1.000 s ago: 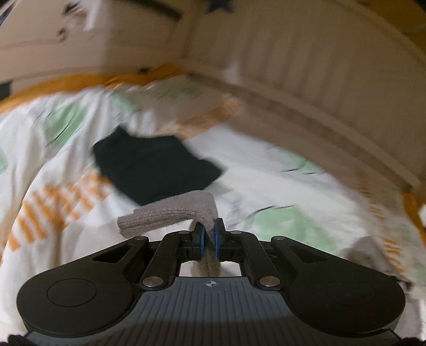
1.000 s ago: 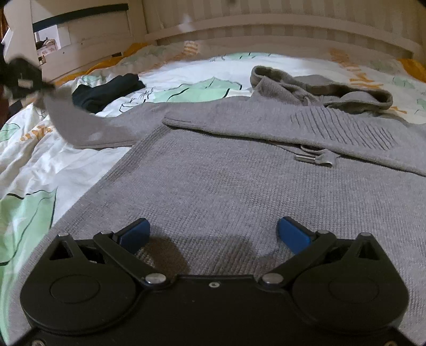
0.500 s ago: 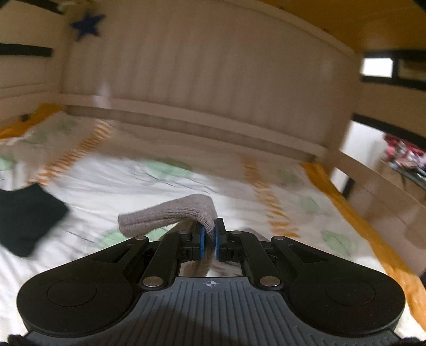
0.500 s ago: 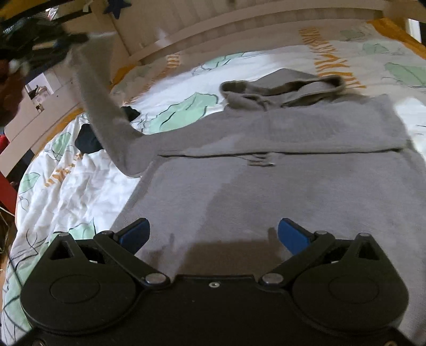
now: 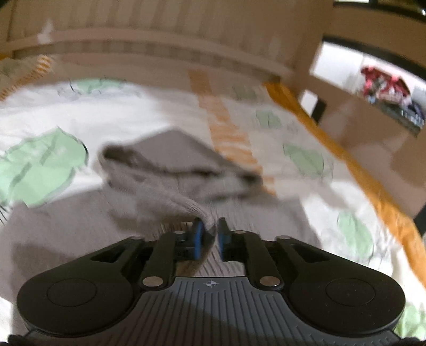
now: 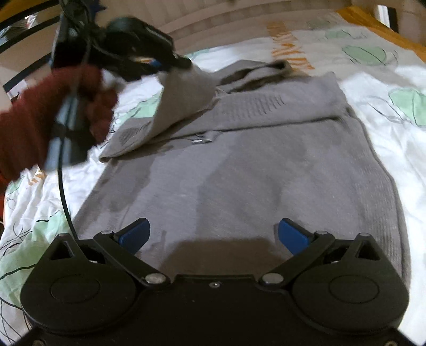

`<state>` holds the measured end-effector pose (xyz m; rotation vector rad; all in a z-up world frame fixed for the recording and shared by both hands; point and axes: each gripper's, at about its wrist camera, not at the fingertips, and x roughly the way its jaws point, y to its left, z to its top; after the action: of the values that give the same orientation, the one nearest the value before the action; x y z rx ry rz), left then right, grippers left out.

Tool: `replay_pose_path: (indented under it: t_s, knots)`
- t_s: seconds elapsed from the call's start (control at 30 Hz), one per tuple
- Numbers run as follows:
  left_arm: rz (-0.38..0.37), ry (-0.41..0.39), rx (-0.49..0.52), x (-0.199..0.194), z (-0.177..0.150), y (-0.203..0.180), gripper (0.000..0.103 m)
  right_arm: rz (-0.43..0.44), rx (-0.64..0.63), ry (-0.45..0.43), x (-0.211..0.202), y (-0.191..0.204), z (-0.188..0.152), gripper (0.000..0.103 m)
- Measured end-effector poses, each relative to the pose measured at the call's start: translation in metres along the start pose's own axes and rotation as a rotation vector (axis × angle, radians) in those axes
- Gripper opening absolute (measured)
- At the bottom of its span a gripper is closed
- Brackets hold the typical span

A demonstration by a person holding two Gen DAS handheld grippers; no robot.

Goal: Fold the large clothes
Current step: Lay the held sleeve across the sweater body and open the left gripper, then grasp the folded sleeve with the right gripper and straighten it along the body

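A grey hooded sweater [image 6: 239,173] lies flat on the bed, hood [image 6: 255,71] at the far end. One sleeve [image 6: 183,98] is lifted and folded across the chest. In the right wrist view my left gripper [image 6: 170,64] hangs at that sleeve's end. In the left wrist view my left gripper [image 5: 210,235] has its jaws opening, with a gap between the pads. The sleeve cuff [image 5: 173,202] still lies between them, over the sweater body [image 5: 66,226]. My right gripper [image 6: 213,234] stands wide open over the sweater's lower part, holding nothing.
The bed sheet [image 6: 386,127] is white with green leaves and orange stripes. A ribbed headboard [image 5: 159,24] runs along the far side and an orange bed edge [image 5: 359,165] along the right. A person's hand in a dark red sleeve [image 6: 26,119] holds the left gripper; a black cable [image 6: 64,191] hangs from it.
My left gripper swung the sleeve from the bed's left side across onto the sweater's chest, and its jaws have parted. The right gripper shifted and rolled slightly, still open.
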<state>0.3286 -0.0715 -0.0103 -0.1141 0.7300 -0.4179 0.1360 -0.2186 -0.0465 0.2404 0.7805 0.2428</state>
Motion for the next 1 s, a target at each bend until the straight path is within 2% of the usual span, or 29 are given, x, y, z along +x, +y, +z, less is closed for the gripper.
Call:
replay_pose_path:
  t_s: [0.1, 0.2, 0.37, 0.47, 0.6, 0.73, 0.83, 1.0]
  knots:
    - [-0.019, 0.022, 0.009, -0.002, -0.017, 0.002, 0.055, -0.01, 0.013, 0.005, 0.001, -0.007, -0.001, 0.102]
    - [-0.033, 0.008, 0.03, -0.018, -0.034, 0.003, 0.073, -0.017, 0.014, 0.005, 0.002, -0.01, -0.002, 0.102]
    - [-0.013, -0.032, 0.093, -0.047, -0.069, 0.011, 0.078, -0.036, -0.004, 0.013, 0.008, -0.006, 0.0, 0.102]
    - [0.053, -0.033, 0.13, -0.054, -0.084, 0.023, 0.078, -0.05, -0.034, 0.01, 0.012, -0.002, 0.005, 0.102]
    - [0.164, -0.026, 0.093, -0.057, -0.095, 0.056, 0.078, -0.086, -0.092, -0.011, 0.019, 0.005, 0.022, 0.102]
    - [0.267, -0.016, -0.013, -0.049, -0.105, 0.094, 0.078, -0.116, -0.167, -0.054, 0.031, 0.017, 0.05, 0.102]
    - [0.23, -0.051, -0.082, -0.05, -0.107, 0.106, 0.079, -0.13, -0.223, -0.092, 0.04, 0.03, 0.07, 0.102]
    - [0.292, -0.055, 0.002, -0.042, -0.113, 0.091, 0.085, -0.142, -0.302, -0.136, 0.07, 0.052, 0.106, 0.101]
